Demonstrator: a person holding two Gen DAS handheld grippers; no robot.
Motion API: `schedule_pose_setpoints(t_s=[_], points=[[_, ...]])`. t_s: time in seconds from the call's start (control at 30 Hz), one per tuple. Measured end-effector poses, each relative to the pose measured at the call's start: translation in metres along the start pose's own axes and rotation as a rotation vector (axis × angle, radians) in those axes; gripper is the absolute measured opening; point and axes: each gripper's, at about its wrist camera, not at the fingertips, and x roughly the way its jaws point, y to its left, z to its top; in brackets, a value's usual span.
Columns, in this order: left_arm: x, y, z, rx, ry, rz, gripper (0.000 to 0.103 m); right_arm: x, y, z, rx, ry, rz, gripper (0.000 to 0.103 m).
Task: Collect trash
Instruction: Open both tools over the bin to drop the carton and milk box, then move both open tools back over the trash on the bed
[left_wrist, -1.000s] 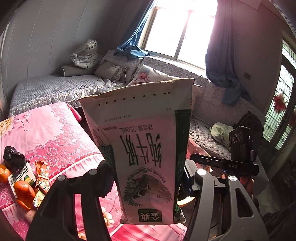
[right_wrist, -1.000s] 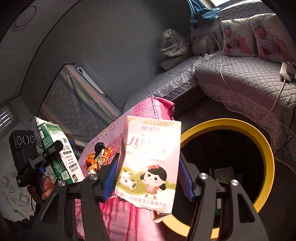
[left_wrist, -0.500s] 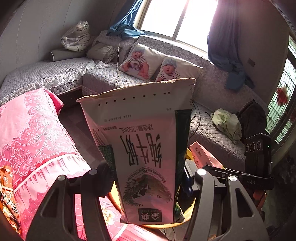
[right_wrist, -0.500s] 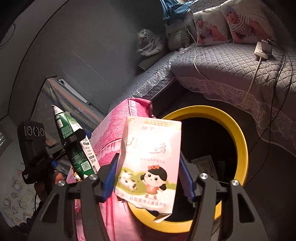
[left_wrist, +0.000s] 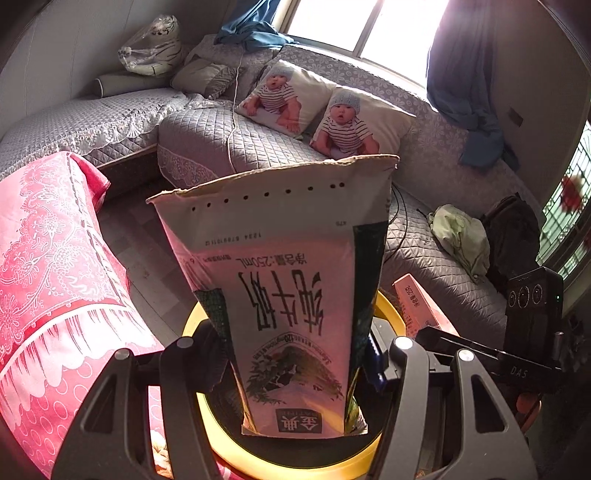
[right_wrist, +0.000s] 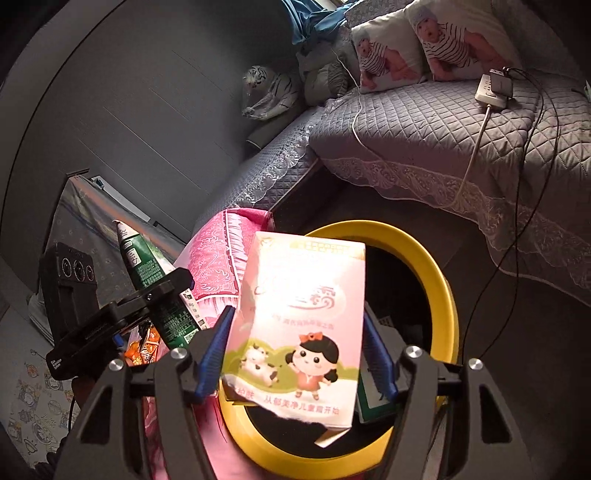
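Disposal is in hand — the green carton (left_wrist: 295, 317) is clamped by the left gripper (left_wrist: 291, 354), the pink carton (right_wrist: 299, 325) by the right gripper (right_wrist: 299, 354), both held above the yellow-rimmed bin (right_wrist: 436, 273); release is called for next.

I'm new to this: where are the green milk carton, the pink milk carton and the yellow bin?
green milk carton (left_wrist: 291, 295), left wrist view, printed front.
pink milk carton (right_wrist: 299, 325), right wrist view, front face.
yellow bin (right_wrist: 439, 280), right wrist view, rim.

right gripper (right_wrist: 297, 354) clamps pink carton (right_wrist: 299, 325) above yellow bin (right_wrist: 439, 280).
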Motion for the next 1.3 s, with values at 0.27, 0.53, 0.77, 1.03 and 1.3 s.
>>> schedule_pose_setpoints(t_s=[0.27,0.53,0.77,1.03,1.3], points=[[-0.011,0.023,-0.004,-0.075,-0.028,0.001,0.073,-0.016,0.001,0.009,0.002,-0.051,0.001,0.071],[-0.046,0.034,-0.004,-0.112,-0.102,0.006,0.081,-0.030,0.007,0.009,0.012,-0.077,0.032,0.071],[-0.108,0.050,-0.010,-0.132,-0.224,0.070,0.082,-0.028,0.027,0.007,-0.034,-0.055,0.056,0.072],[-0.220,0.092,-0.027,-0.223,-0.426,0.114,0.085,0.005,0.070,-0.007,-0.112,0.042,0.099,0.072],[-0.349,0.134,-0.052,-0.264,-0.648,0.262,0.088,0.049,0.160,-0.040,-0.321,0.171,0.177,0.072]])
